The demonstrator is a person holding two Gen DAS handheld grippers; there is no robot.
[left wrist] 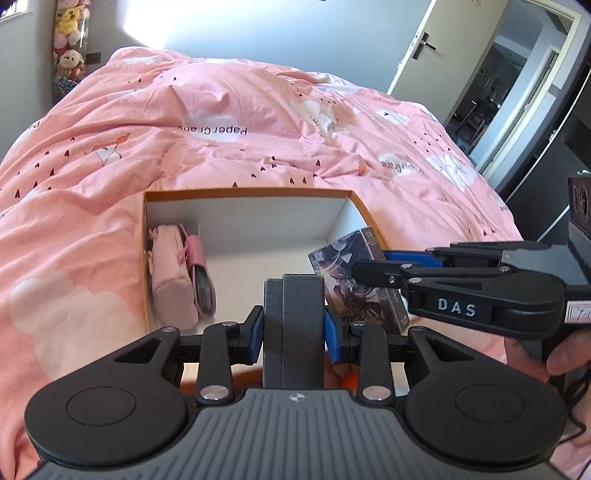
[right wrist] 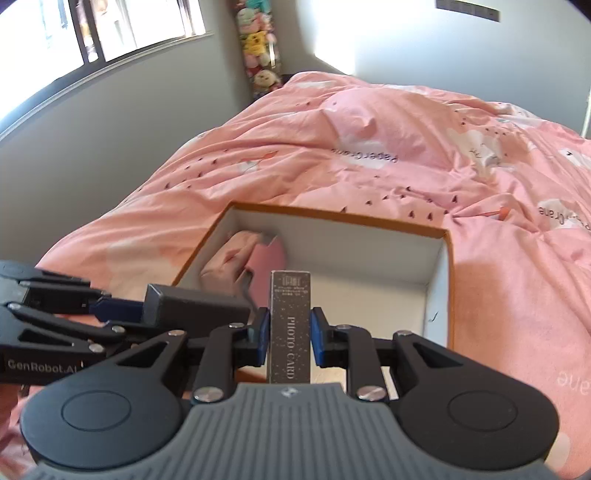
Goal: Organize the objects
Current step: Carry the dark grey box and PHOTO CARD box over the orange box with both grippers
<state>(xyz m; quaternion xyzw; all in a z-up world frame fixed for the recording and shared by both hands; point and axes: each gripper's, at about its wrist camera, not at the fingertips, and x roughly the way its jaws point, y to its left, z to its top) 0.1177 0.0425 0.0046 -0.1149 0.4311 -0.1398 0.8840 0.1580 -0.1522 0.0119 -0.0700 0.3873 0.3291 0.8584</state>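
An open orange-rimmed cardboard box (left wrist: 243,192) with white walls lies on the pink bed; it also shows in the right wrist view (right wrist: 332,216). A pink pouch (left wrist: 171,277) and a pink wallet (left wrist: 197,254) lie at the box's left side. My left gripper (left wrist: 294,325) is shut on a dark grey case (left wrist: 295,325) held over the box's near edge. My right gripper (right wrist: 289,332) is shut on a dark photo card box (right wrist: 290,325) held upright, just right of the grey case (right wrist: 192,306). The card box's patterned face shows in the left wrist view (left wrist: 354,280).
A pink quilt (left wrist: 258,122) covers the bed all around the box. Stuffed toys (right wrist: 258,48) hang in the far corner. A window (right wrist: 110,29) is at the left wall and an open door (left wrist: 480,74) at the right.
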